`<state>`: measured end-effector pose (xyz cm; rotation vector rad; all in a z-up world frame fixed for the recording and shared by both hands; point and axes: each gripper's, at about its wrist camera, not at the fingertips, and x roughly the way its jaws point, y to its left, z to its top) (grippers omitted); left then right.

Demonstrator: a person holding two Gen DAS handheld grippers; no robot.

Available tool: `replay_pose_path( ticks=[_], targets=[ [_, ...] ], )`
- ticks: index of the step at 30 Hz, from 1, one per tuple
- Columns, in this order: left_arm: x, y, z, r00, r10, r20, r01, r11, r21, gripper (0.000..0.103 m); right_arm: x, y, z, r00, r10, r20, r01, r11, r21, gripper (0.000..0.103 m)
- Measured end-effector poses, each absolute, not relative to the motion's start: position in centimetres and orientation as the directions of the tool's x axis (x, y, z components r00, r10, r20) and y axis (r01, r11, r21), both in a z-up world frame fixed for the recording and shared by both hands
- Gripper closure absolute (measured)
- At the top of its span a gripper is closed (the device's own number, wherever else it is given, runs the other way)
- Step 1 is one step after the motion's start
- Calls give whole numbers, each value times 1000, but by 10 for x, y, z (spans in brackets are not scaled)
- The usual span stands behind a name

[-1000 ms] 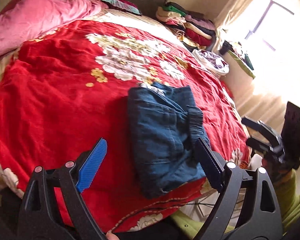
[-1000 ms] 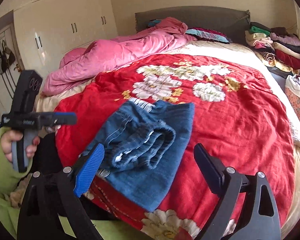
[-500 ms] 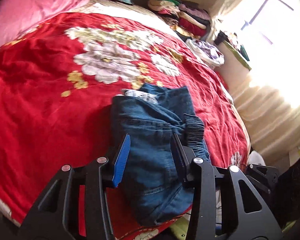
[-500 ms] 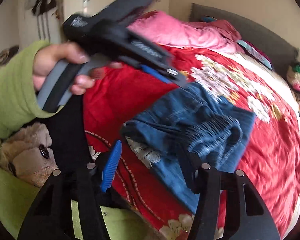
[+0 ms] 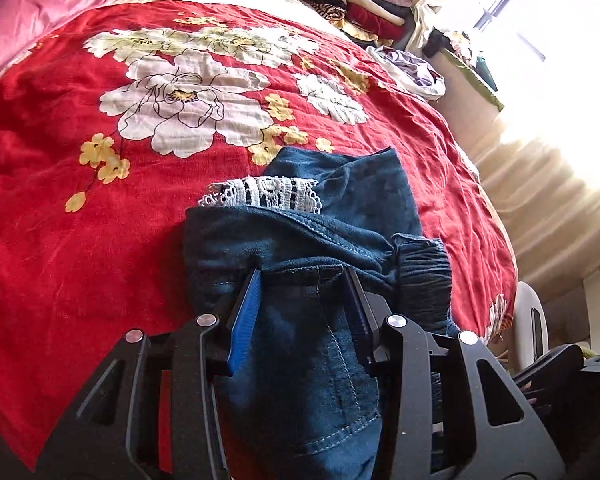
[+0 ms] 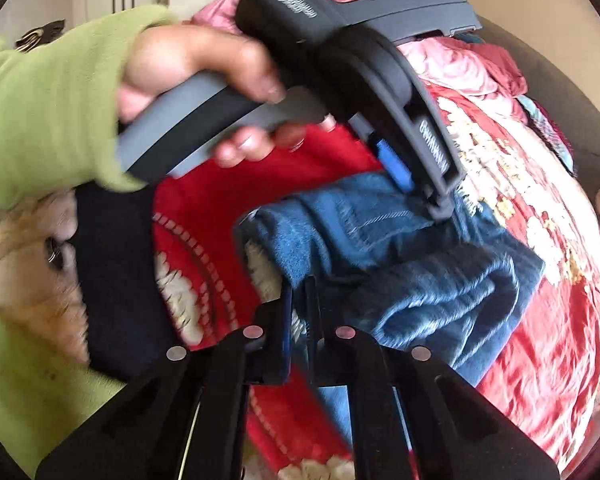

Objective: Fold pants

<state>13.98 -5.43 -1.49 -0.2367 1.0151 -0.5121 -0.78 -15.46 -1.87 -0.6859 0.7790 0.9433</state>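
Folded blue denim pants [image 5: 340, 200] with a white lace trim [image 5: 260, 194] lie on the near edge of the red floral bedspread [image 5: 100, 220]. My left gripper [image 5: 302, 276] points down into the pile, its blue pad [image 5: 246, 316] and black finger squeezing a thick fold of denim. In the right wrist view a hand in a green sleeve [image 6: 40, 100] holds that left gripper [image 6: 420, 192] on the pants [image 6: 440, 288]. My right gripper [image 6: 299, 286] is shut, with the near edge of the pants pinched between its fingers.
A pink duvet [image 5: 40, 4] lies at the head of the bed. Stacked folded clothes [image 5: 352, 4] and a white bag of laundry [image 5: 416, 72] sit at the far right, by a bright window. A beige plush toy [image 6: 28, 264] is at the bed's near side.
Both grippers came down onto the pants and closed, the left around a thick fold, the right on the near edge. The right gripper also rolled.
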Motion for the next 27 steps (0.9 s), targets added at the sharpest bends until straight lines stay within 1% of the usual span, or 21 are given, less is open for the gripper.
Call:
replay_pose_path(
  ticks=[4,5,7,8,11,12,14,16,18,21,23,27],
  targets=[
    [141,-52,-19,433,-538,-723,299,843,-448,70,-3,-161,-46,341,403,-849,-874,469,-128,98],
    [141,-51,-18,438,-543,-716,298,840,-454,70,-2,-161,-46,335,415,-846,-868,485,-106,95],
    [135,-48,-17,455,-556,-696,303,831,-466,70,-2,-164,-40,325,427,-844,-863,498,-80,93],
    [133,-46,-15,462,-560,-688,303,829,-470,69,-2,-167,-34,310,443,-841,-861,506,-51,90],
    [121,-42,-8,487,-564,-667,323,826,-462,58,-1,-184,-5,329,487,-809,-838,545,-13,87],
    [115,-39,-6,499,-555,-666,327,832,-448,58,-1,-188,6,347,504,-791,-828,561,-6,85],
    [107,-34,-3,510,-550,-662,324,835,-445,56,7,-204,33,403,548,-733,-788,615,26,75],
    [99,-31,-1,513,-556,-654,334,831,-444,56,22,-214,50,461,551,-695,-744,667,36,74],
    [89,-29,-1,516,-551,-656,345,835,-429,56,46,-215,60,513,518,-685,-687,726,35,74],
    [75,-26,-4,513,-555,-655,366,831,-418,56,87,-207,61,523,480,-704,-659,751,23,74],
    [68,-26,-8,501,-561,-659,376,827,-418,56,113,-199,50,491,442,-750,-654,756,18,74],
    [60,-30,-13,497,-536,-683,396,840,-371,56,136,-172,23,449,375,-811,-667,745,-25,74]
  ],
)
